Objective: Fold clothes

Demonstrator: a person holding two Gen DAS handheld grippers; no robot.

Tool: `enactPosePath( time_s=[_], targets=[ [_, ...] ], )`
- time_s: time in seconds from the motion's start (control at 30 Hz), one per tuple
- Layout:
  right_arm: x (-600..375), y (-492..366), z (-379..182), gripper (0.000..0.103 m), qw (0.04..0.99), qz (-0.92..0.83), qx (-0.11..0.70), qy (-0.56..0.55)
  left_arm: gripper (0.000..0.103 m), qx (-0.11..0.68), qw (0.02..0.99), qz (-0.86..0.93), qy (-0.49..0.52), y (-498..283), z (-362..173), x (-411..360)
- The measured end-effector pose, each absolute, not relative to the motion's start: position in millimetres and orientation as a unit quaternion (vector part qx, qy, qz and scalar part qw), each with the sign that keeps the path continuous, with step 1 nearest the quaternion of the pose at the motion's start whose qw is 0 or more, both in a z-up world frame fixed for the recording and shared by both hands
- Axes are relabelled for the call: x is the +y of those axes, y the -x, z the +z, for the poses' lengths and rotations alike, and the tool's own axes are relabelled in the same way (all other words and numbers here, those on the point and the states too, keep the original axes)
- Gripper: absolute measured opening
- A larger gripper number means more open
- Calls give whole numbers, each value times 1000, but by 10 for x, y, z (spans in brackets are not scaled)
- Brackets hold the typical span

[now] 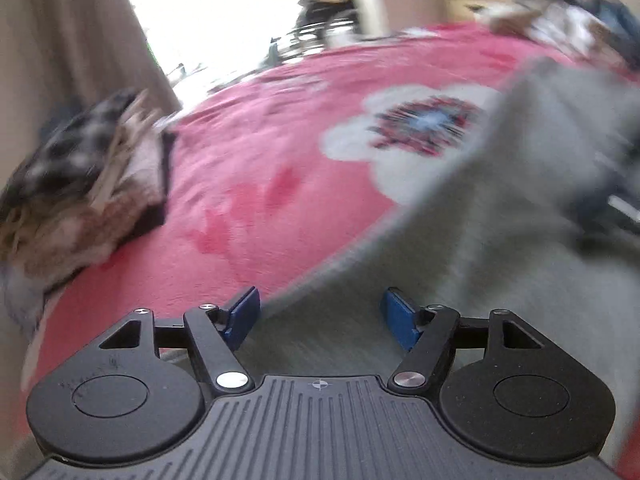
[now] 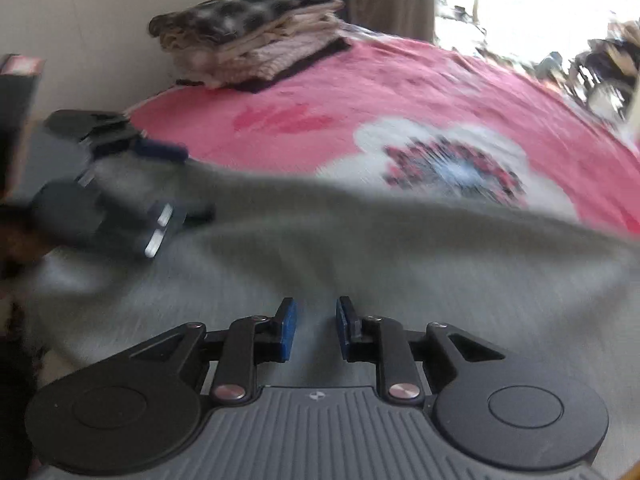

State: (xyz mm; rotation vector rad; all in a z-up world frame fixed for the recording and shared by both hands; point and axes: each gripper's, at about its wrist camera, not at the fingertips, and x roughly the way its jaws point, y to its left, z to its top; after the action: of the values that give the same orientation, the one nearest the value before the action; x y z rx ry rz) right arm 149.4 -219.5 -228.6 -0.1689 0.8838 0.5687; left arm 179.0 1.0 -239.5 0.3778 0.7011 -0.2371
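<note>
We observed the left gripper (image 1: 320,314) with jaws spread wide over the grey garment (image 1: 500,240), which lay on the pink bedspread (image 1: 260,152) near a folded stack (image 1: 84,184).

Left gripper (image 1: 320,316) and right gripper (image 2: 316,328): each has a grey ribbed central body bearing a small crosshair mark, flanked by two black rounded housings with recessed circular discs. Black linkage arms, pinned with silver round-head screws, carry blue rectangular fingers (image 1: 400,316). Triangular cut-outs pierce the outer black plates. Faint scratches mark the left gripper's left housing.
</note>
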Motion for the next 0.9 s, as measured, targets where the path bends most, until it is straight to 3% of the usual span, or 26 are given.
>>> enactPosePath(
  time_s=[0.33, 0.5, 0.7, 0.9],
  targets=[
    [-2684, -858, -2035, 25, 875, 176, 446, 69, 69, 386, 920, -35, -56, -2041, -2089, 442],
    [-2525, -833, -1994, 27, 886, 174, 423, 74, 69, 409, 912, -2, -40, -1647, -1879, 756],
    [-2564, -546, -2194, 30, 875, 96, 463, 100, 70, 453, 889, 66, 6, -892, -1774, 1374],
    [-2613, -277, -1904, 30, 894, 77, 436, 73, 70, 472, 869, 131, 69, -240, -1731, 1825]
  ],
)
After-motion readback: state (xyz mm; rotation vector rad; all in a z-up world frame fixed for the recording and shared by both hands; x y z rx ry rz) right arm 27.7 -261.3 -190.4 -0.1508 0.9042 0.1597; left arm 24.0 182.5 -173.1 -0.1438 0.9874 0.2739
